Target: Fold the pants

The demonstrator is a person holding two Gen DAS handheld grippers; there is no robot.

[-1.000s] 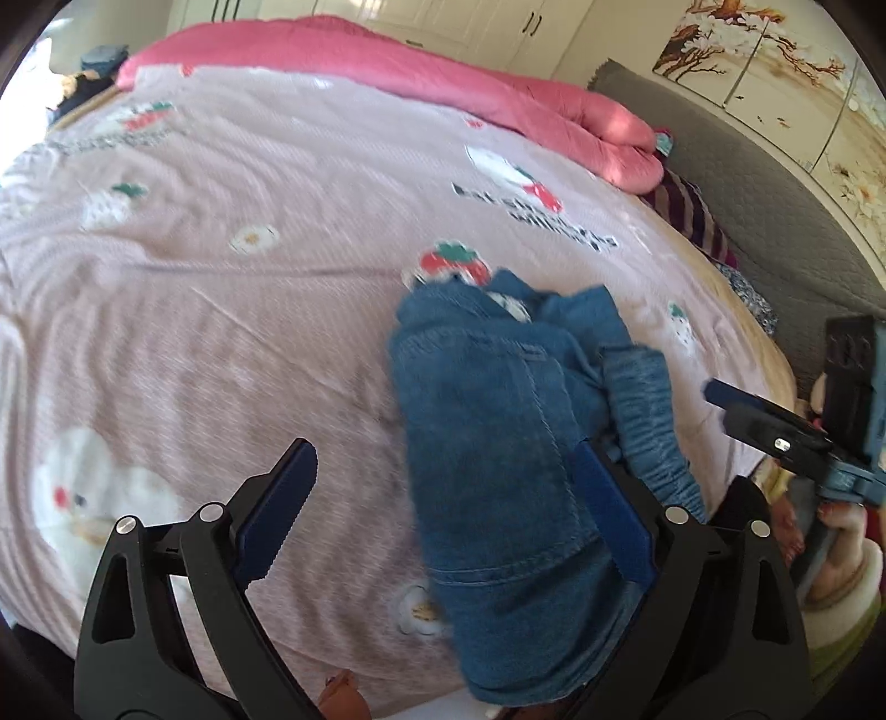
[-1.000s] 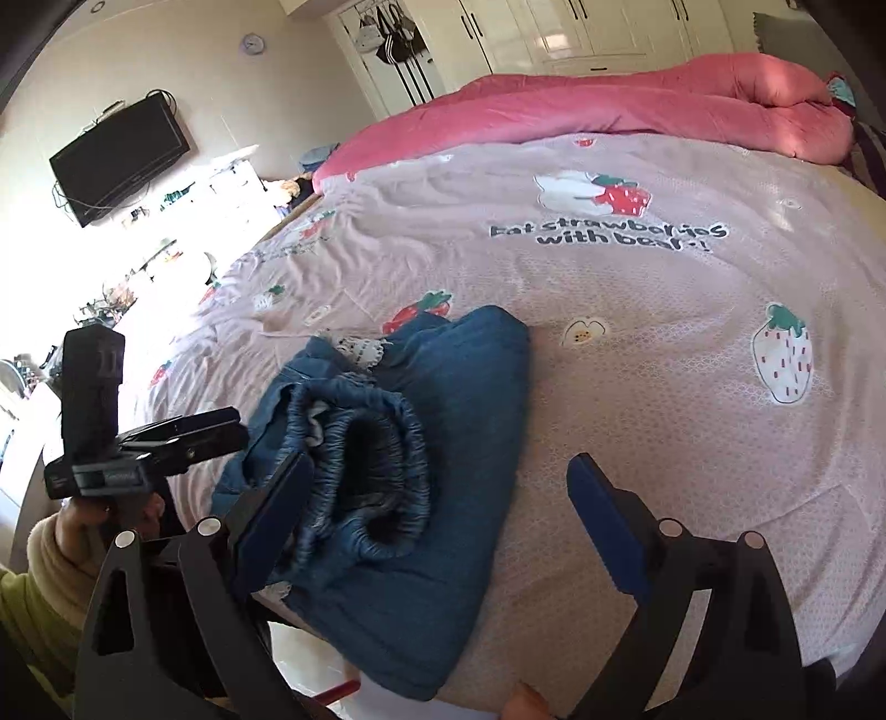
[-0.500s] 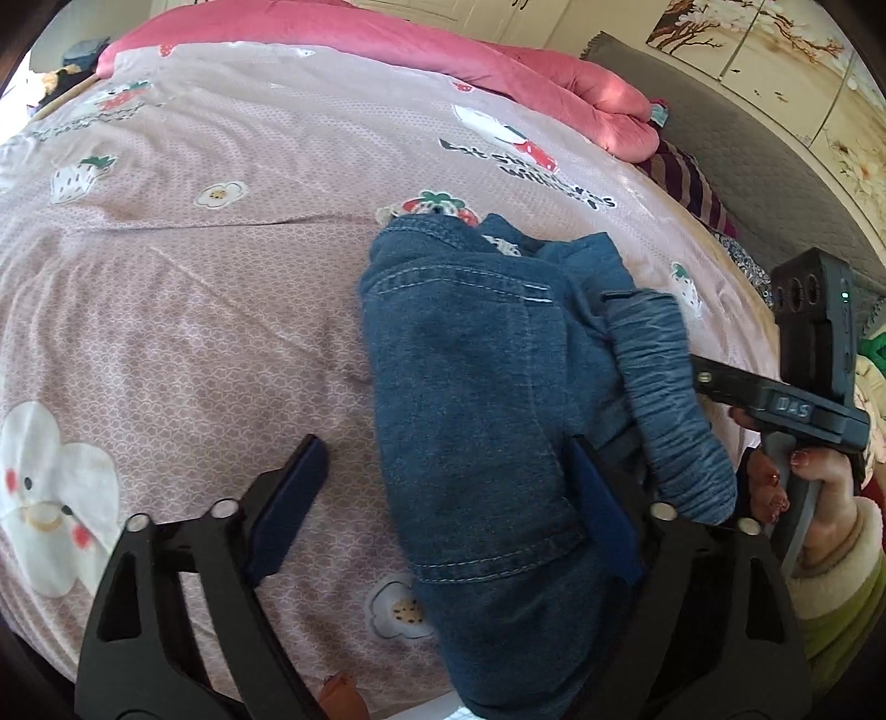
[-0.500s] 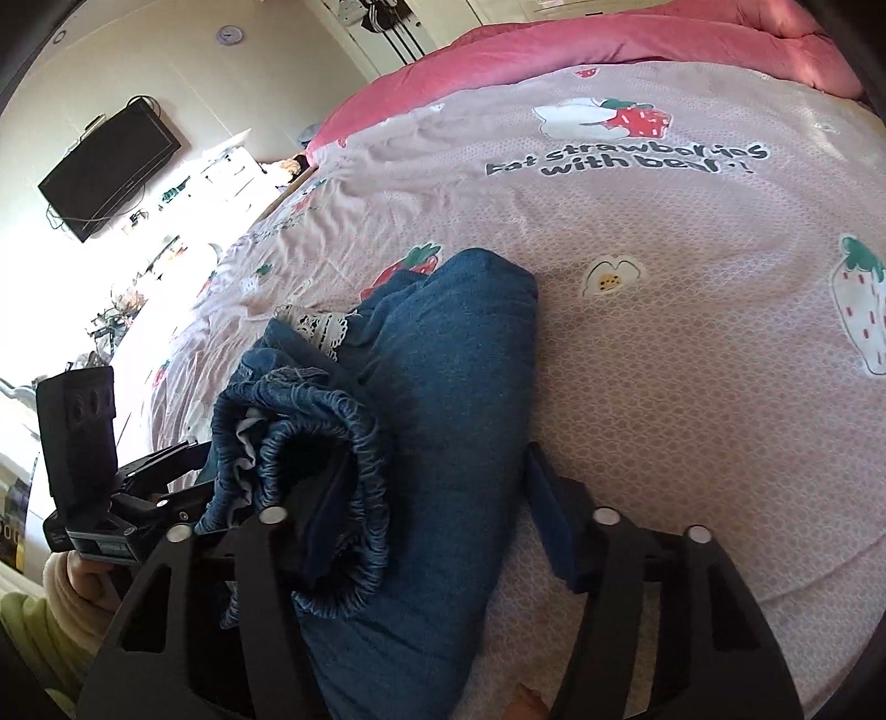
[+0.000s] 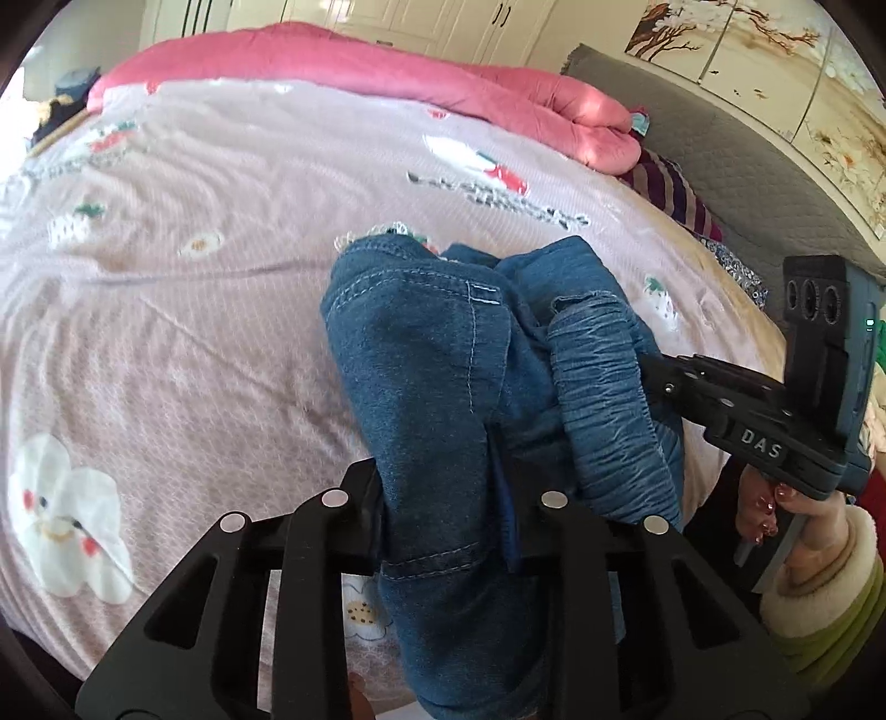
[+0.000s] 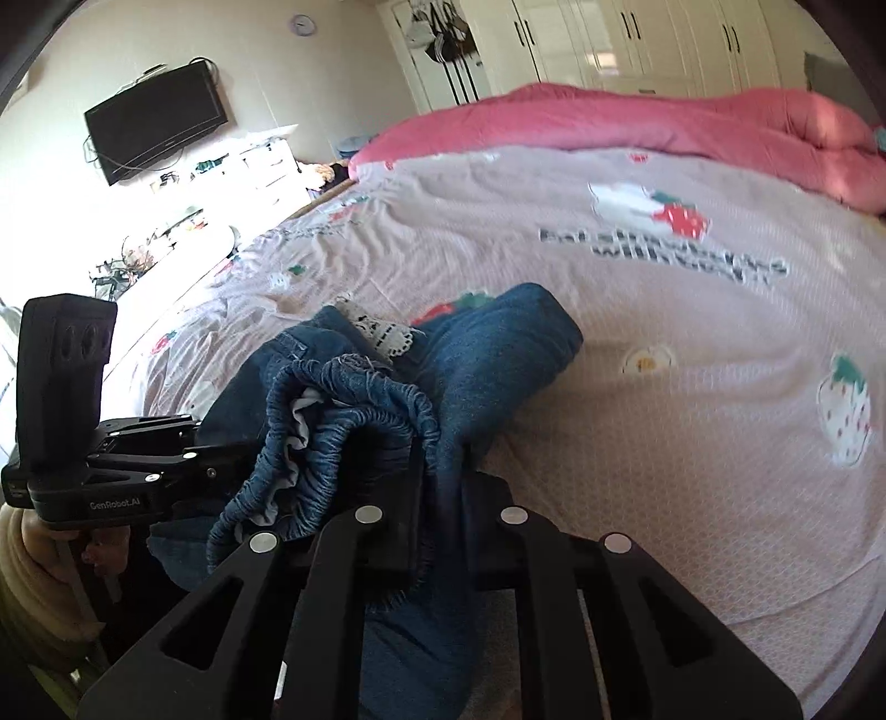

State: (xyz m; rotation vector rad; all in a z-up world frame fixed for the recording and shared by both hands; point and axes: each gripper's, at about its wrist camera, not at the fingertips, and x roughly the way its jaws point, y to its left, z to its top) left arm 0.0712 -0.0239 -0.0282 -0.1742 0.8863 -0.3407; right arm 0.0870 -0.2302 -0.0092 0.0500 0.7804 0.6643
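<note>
Only the right view shows a television (image 6: 158, 130); both tools pinch the jeans (image 5: 432, 387), left tool (image 5: 443, 498) closing.

One pair of denim pants (image 5: 437, 387), two claws, one bedsheet (image 5: 194, 332), one pink duvet (image 5: 387, 72), one wall television (image 6: 158, 119), one clock (image 6: 300, 25).

- The left gripper (image 5: 443, 487) points down at a slant, and its jaws are closing with denim cloth between them.
- The right gripper (image 6: 443, 493) also points down at a slant, its jaws shut tight on a fold of denim.
- The right hand (image 5: 797, 509) holds its handle from below; a cream cuff and green sleeve cover the wrist.
</note>
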